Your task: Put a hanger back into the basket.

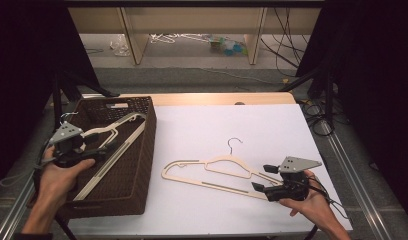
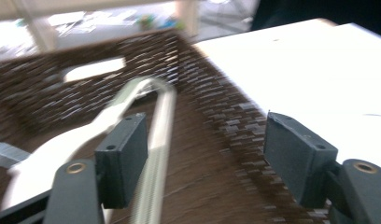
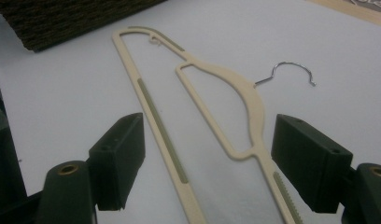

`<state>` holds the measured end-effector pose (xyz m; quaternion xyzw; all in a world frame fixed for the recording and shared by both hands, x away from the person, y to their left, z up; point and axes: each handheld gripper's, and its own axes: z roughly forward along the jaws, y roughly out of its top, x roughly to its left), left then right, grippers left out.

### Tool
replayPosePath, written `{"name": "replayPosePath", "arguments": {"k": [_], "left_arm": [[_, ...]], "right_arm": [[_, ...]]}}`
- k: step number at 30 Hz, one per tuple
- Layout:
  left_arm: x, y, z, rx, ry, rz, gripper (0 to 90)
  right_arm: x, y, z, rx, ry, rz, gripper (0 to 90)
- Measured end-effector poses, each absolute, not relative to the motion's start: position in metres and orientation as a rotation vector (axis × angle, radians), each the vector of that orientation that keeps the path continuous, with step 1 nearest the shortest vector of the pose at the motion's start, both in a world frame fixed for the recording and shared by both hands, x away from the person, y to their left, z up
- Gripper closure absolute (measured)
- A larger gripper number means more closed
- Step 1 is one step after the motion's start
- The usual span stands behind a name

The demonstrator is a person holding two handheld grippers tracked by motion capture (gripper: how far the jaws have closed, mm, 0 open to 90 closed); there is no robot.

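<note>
Cream hanger point(image 1: 219, 172) flat on white table sheet point(image 1: 232, 130), lower centre of high view, wire hook point(image 1: 234, 144) pointing toward far edge, right shoulder end reaching in between jaws of right gripper point(image 1: 262, 177). Right gripper held in a hand at lower right of that view, jaws spread wide, one to each side of hanger's arm, not touching it. Same seen in right gripper view: hanger point(image 3: 216, 107) running up from bottom centre toward upper left, grey ribbed strips along lower bar, hook point(image 3: 291, 72) at upper right, black jaws well apart at lower left and lower right, gripper point(image 3: 207, 158) clamped on nothing.

Left of sheet, dark brown woven basket point(image 1: 142, 150), long side against sheet's edge, cut-out handle in far wall. Inside, second cream hanger point(image 1: 109, 145) lying slantwise from near left corner up toward far right. Left gripper point(image 1: 99, 150) held in a hand over basket's left half, just above that hanger. In left gripper view, blurred: jaws wide apart, gripper point(image 2: 205, 154) empty, hanger point(image 2: 151, 135) passing just beside left jaw, basket wall point(image 2: 216, 84) beyond, white sheet at upper right.

Past table's far edge, grey floor, pale wooden frame legs, loose cables at upper right.
</note>
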<state>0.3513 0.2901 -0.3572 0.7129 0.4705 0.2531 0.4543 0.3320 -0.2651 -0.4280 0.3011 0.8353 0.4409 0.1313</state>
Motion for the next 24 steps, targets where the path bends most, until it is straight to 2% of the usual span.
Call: {"name": "replayPosePath", "arguments": {"k": [4,12,24], "left_arm": [[0.339,0.262,-0.353,1.747,1.053,0.58,21.5],[0.312,0.202,-0.359,1.737,0.859,0.537,18.4],[0.292,0.158,-0.377,1.772,0.758,0.512,17.0]], "right_arm": [[0.332,-0.265,-0.431,0.871,2.427,1.282,26.7],[0.33,-0.264,-0.43,0.884,2.381,1.309,25.9],[0.33,-0.265,-0.432,0.902,2.347,1.338,22.6]]}}
